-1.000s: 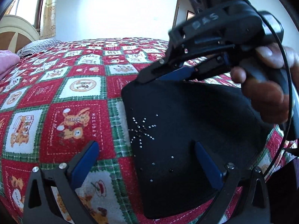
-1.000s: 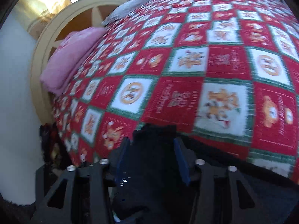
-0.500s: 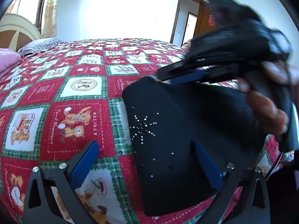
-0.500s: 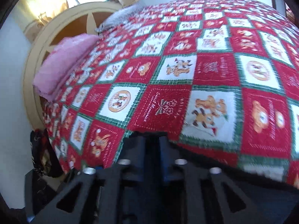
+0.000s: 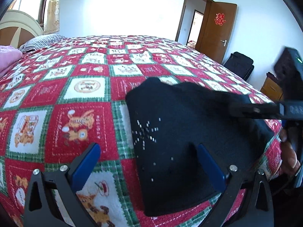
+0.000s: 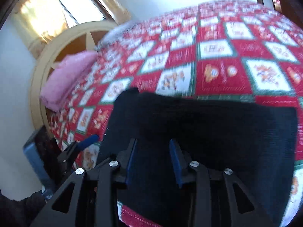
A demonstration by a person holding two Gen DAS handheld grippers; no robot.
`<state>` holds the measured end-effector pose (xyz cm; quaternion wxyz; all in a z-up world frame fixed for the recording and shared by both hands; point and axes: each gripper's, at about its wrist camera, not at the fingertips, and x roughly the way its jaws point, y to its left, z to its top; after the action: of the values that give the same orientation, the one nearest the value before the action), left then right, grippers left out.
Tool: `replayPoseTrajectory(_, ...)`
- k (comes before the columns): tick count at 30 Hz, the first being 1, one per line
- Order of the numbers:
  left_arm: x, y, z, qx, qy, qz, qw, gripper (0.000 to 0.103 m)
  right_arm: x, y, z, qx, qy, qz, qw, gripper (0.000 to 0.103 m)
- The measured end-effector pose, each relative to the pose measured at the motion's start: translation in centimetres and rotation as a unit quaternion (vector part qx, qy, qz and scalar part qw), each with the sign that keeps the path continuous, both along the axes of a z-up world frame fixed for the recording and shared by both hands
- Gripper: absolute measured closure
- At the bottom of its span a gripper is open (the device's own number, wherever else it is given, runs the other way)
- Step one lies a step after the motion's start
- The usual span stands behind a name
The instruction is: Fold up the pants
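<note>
Folded black pants [image 5: 180, 132] with a small silver stud star lie on the red and green patchwork quilt [image 5: 75, 94], near the bed's front edge. My left gripper [image 5: 147, 147] hovers wide open over their left edge, one blue pad above the quilt and the other above the cloth. My right gripper [image 6: 153, 141] is low over the pants [image 6: 227, 128]. Its jaws are opening, and the cloth lies under the gap with neither pad pressing on it. In the left wrist view the right gripper [image 5: 233, 107] reaches in from the right, held by a hand [image 5: 289, 157].
A pink pillow [image 6: 66, 79] and a striped pillow [image 5: 41, 39] rest by the cream headboard [image 6: 37, 94]. A brown door [image 5: 217, 30] stands open at the back right, with a black bag [image 5: 239, 64] beside it. The quilt spreads wide behind the pants.
The right gripper let go of the pants' far corner and drew back to the right across them, its jaws spreading. The cloth now lies flat. The left gripper stayed still.
</note>
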<state>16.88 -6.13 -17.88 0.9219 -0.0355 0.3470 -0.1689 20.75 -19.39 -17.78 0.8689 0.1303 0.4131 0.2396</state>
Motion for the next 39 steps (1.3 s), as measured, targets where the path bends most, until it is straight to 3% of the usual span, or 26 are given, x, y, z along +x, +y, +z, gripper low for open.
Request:
replayPoseTrajectory(3,0.5,-0.3,0.2,0.004,-0.002,-0.004,1.0000,0.000,-1.7,-2.4,0.7,-0.018,-0.021,-0.025,0.999,0.055)
replayPoseTrajectory(9,0.9,-1.0,0.6,0.002,-0.001,-0.012,0.9999,0.000,-4.0,-9.4,0.7,-0.011,-0.025,-0.114,0.993,0.051)
replayPoseTrajectory(14,2.0,-1.5,0.0,0.002,0.015,-0.019,0.9997,0.000,-3.5,-12.6,-1.7,0.008,0.018,-0.160,0.987,0.050)
replayPoseTrajectory(17,2.5,-1.3,-0.6,-0.003,0.021,-0.020,0.9996,0.000,-3.3,-13.0,-3.3,0.021,0.033,-0.161,0.986,0.050)
replayPoseTrajectory(26,3.2,-1.5,-0.7,0.000,0.036,-0.031,0.9989,0.000,-3.0,-12.9,-4.1,0.046,0.025,-0.154,0.987,0.050)
replayPoseTrajectory(35,3.1,-0.6,-0.7,-0.031,0.034,-0.051,0.9976,0.000,-2.3,-13.1,-5.0,0.090,0.039,-0.137,0.986,0.057)
replayPoseTrajectory(37,3.1,-0.6,-0.5,-0.033,0.032,-0.052,0.9976,0.007,-2.2,-13.0,-5.0,0.090,0.038,-0.135,0.986,0.061)
replayPoseTrajectory(39,3.0,-0.3,-0.3,-0.043,0.032,-0.059,0.9968,0.027,-2.6,-12.5,-4.5,0.088,0.027,-0.127,0.988,0.071)
